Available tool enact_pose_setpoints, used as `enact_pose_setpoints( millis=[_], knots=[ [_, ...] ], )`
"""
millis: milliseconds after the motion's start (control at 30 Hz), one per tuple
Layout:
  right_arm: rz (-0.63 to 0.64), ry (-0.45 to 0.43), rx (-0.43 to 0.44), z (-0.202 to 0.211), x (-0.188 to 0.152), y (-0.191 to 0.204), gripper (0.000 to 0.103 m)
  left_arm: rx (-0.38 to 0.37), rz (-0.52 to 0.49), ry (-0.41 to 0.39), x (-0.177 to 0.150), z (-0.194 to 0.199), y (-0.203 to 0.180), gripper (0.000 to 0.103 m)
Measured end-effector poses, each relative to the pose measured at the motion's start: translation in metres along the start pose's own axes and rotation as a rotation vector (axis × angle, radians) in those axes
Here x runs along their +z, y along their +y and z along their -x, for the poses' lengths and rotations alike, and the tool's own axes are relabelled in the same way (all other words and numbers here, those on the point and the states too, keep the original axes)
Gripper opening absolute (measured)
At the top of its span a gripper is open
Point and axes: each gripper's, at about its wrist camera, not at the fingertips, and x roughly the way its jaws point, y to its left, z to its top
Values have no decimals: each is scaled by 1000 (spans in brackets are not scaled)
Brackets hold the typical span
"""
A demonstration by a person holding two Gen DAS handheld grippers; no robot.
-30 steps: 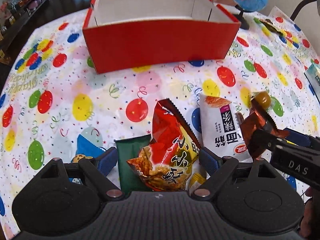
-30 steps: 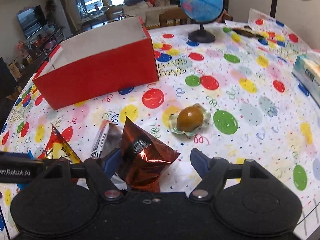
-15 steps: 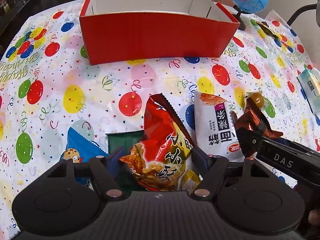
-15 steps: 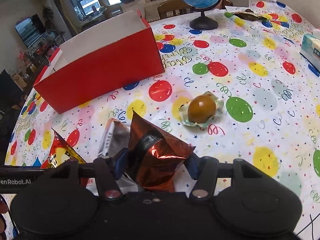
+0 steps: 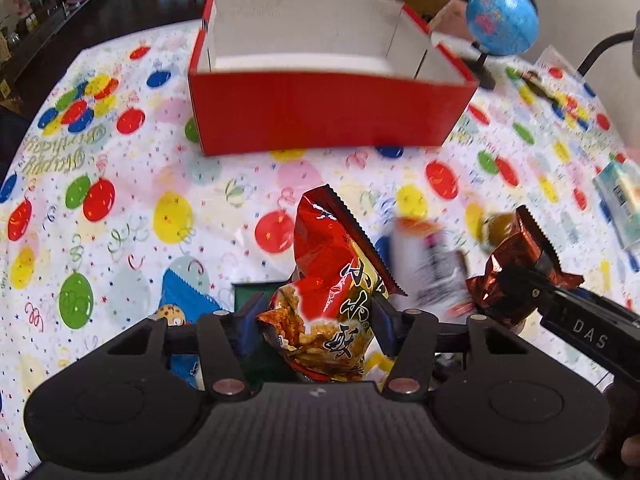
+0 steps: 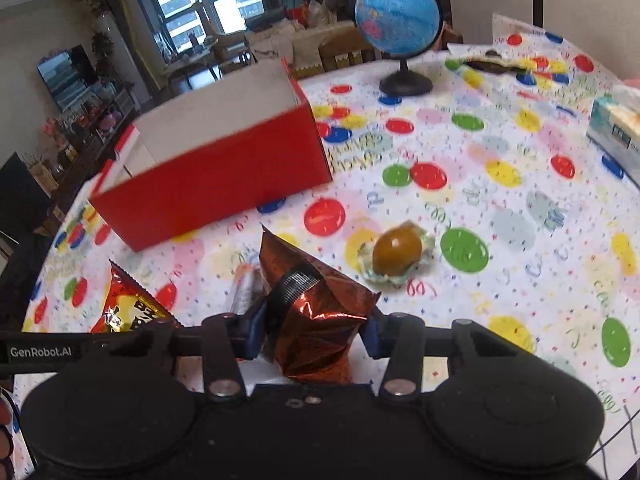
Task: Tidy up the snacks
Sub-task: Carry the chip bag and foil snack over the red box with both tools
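Your left gripper (image 5: 316, 326) has just been closing and its blue pads now squeeze the red chip bag (image 5: 332, 280), which stands up between them, serrated top edge tilted toward the red box (image 5: 328, 120). Your right gripper (image 6: 316, 334) has also just been closing and is clamped on the crumpled copper foil packet (image 6: 316, 320); from the left wrist view that same packet shows at the right, pinched in the black finger marked DAS.

The red box is the only container here: open top, white inside, sitting on the balloon tablecloth (image 5: 132, 208) beyond both grippers. The part of its white floor that shows holds no snack; the near wall hides the floor closest to you. A flap divides off a narrow section at its right end, contents not visible.

Loose on the cloth: a white snack packet (image 5: 432, 268), blurred, between the two held bags; a dark green packet (image 5: 256, 296) and a blue cookie packet (image 5: 182, 292) just left of the chip bag, partly under your left gripper. A brown round snack in a clear wrapper (image 6: 396, 256) lies just right of the foil packet, apart from it.

A blue globe (image 6: 396, 20) stands past the box's right end. A tissue pack (image 6: 616, 132) sits at the far right edge.
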Motion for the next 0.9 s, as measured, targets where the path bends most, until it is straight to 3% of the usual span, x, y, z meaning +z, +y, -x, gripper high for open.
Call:
enact_pose_setpoints(
  millis=[433,900],
  knots=[
    [24,-96,48,51,50,26,45,-32,-6,-167,40,70,-6,54],
    [135,-187,53,51,113,79,45,-47,-43,-279,101,93,9,54]
  ],
)
